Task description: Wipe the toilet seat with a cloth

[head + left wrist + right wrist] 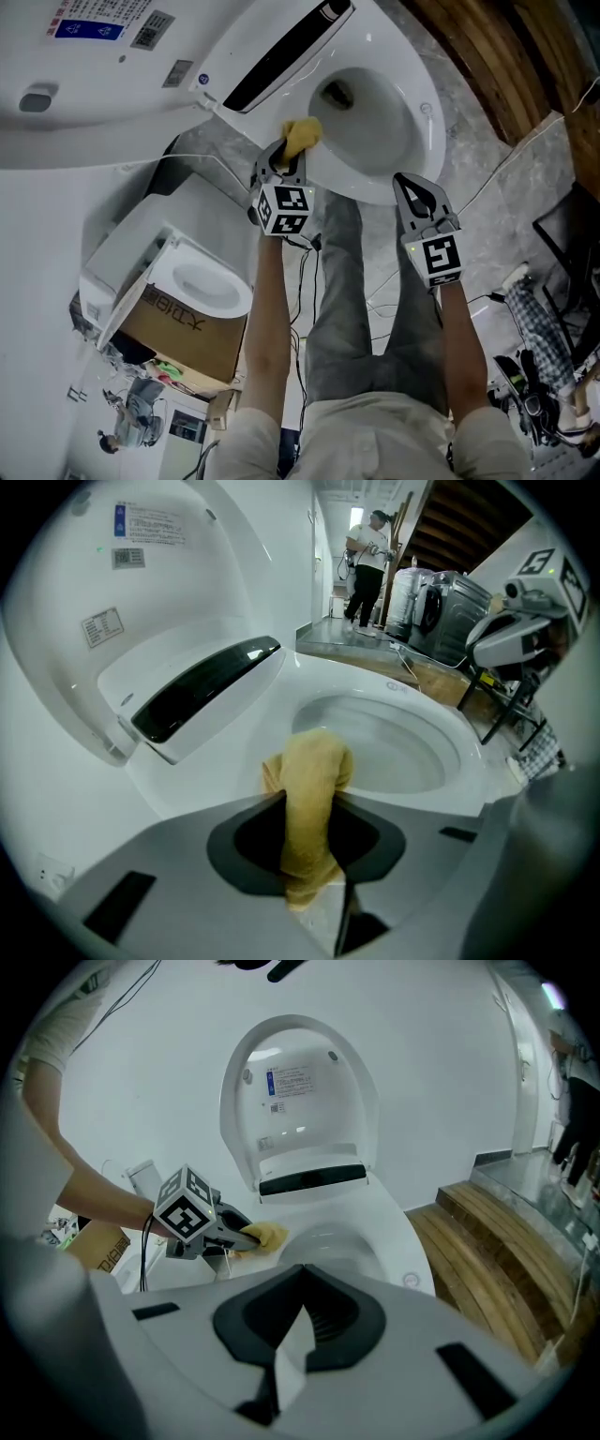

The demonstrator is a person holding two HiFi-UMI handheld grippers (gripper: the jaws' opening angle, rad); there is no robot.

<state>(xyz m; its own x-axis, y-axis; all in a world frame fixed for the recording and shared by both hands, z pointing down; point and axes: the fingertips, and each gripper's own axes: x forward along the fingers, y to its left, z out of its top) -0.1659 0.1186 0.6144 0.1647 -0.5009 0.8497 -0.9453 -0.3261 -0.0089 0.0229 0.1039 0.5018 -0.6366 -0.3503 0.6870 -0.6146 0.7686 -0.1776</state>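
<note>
Left arm was stretched out forward and down, bare forearm nearly straight, with the left claw (283, 159) clamped on the yellow cloth (302, 137). The cloth stuck out past the tips in a rolled wad, and it sat on the seat (417, 141) at the back-left corner of the ring. That was right where the bowl (361, 108) edge curves in. In the left gripper view the cloth ran straight up the middle between the jaws and flopped over onto the white.

Right arm was held shorter and pulled back. The right claw (417, 187) hung near the front edge of the seat with its jaws together and nothing in them. From its own view it looked well back from the toilet, up in the air.

Just ahead and left of the left claw was the black panel (281, 56). Beyond that stood the raised lid (112, 75), so things were tight on that side. To its right the whole ring lay open, with the bowl dipping away in the middle.

Left of that arm was a second toilet (202, 281) sitting on a cardboard box (178, 328), pretty close to the elbow. Right of the right claw was grey floor with a thin cable (506, 159) trailing across it. Further out on that side were wooden steps (497, 75). The person's legs (342, 281) stood between the two arms.
</note>
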